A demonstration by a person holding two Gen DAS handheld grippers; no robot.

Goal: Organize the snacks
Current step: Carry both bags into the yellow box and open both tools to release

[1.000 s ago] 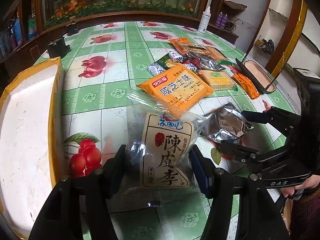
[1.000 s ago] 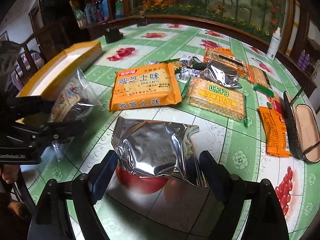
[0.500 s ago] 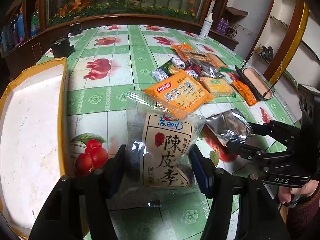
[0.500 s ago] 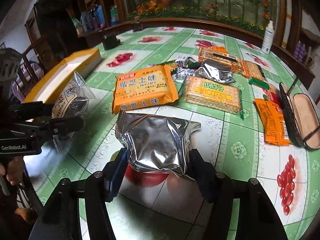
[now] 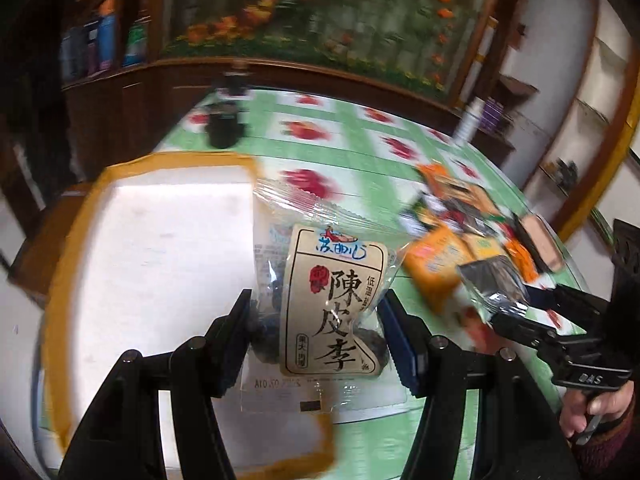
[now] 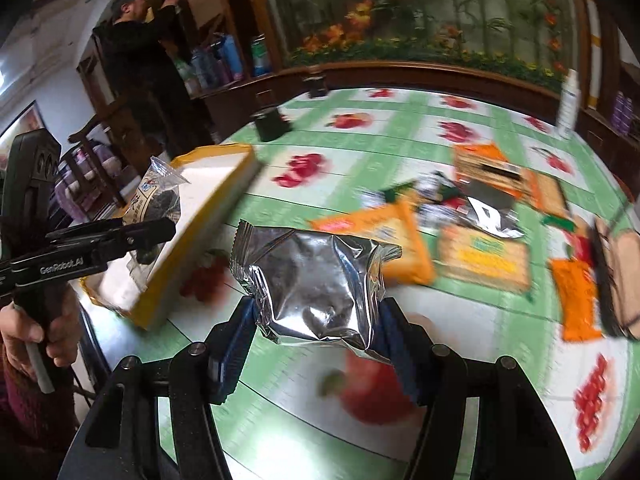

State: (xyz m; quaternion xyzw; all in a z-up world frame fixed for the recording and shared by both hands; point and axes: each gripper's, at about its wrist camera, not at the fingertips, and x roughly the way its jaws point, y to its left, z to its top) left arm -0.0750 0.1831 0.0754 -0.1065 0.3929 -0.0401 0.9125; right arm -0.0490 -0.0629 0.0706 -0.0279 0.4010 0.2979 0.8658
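Holding, left gripper (image 5: pixel 314 334): clamped on clear plum bag (image 5: pixel 320 300), both pads pressed against the bag's lower sides, bag upright with cream label and black characters facing the camera.
Holding, right gripper (image 6: pixel 316 338): clamped on silver foil packet (image 6: pixel 316 284), pads against its two sides, packet lifted off the desk (image 6: pixel 280 400).
Plum bag position: over the white inside of the yellow-rimmed tray (image 5: pixel 160 264), near the tray's right edge; seen from the right wrist view beside the tray's near corner.
Foil packet position: in the air above the green-and-white fruit-print cloth, to the right of the tray.
Tray: at the desk's left edge, shallow, white inside, yellow border.
Remaining snacks: loose pile (image 6: pixel 472 224) on the desk's far right, with orange cracker packs, a yellow biscuit pack, another foil bag and small wrapped sweets; blurred, details hard to read.
Other items: dark open case (image 6: pixel 616 276) at the right edge, white bottle (image 6: pixel 568 100) at the far rim.
Background: person in dark clothes (image 6: pixel 136 52) standing at a cabinet.
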